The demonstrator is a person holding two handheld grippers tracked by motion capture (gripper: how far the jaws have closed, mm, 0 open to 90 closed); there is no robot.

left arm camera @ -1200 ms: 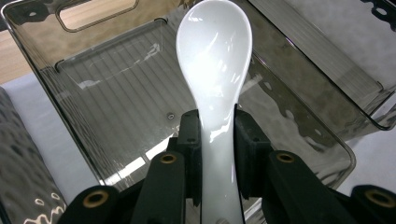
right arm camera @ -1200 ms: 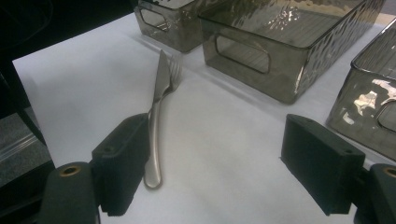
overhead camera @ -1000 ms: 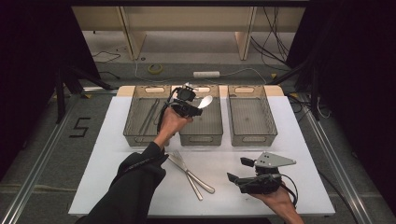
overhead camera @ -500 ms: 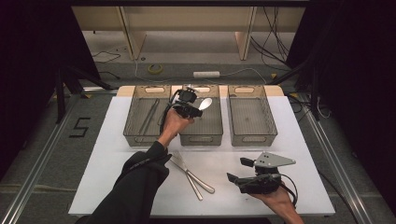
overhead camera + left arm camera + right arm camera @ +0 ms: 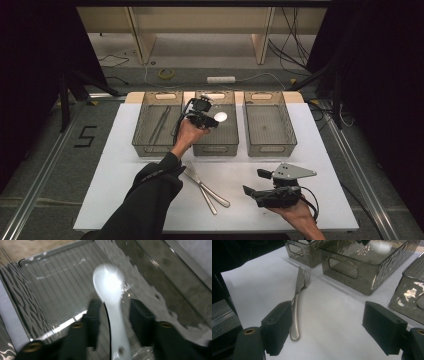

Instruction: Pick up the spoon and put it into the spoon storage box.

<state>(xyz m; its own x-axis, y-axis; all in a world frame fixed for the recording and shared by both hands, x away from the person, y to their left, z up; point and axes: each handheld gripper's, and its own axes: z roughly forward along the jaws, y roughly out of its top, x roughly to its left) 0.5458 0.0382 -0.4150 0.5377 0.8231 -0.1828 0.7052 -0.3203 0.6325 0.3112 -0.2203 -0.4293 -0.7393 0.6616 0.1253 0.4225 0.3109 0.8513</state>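
A shiny spoon hangs bowl-forward over the middle smoky plastic bin. Its handle runs between the jaws of my left gripper, and a thin gap shows on both sides of the handle, so the gripper is open. From above, the left gripper hovers over that bin with the spoon bowl shining to its right. My right gripper rests open low at the front right of the white table. It points at a knife and a fork lying side by side.
Three bins stand in a row at the back. The left bin holds long thin utensils, and the right bin stands beside the middle one. The knife and fork lie crossed near the table's front centre, beside the dark sleeve.
The left gripper has sunk a little lower over the middle bin with the spoon. Its jaws now stand apart from the handle. The right gripper has stayed in place.
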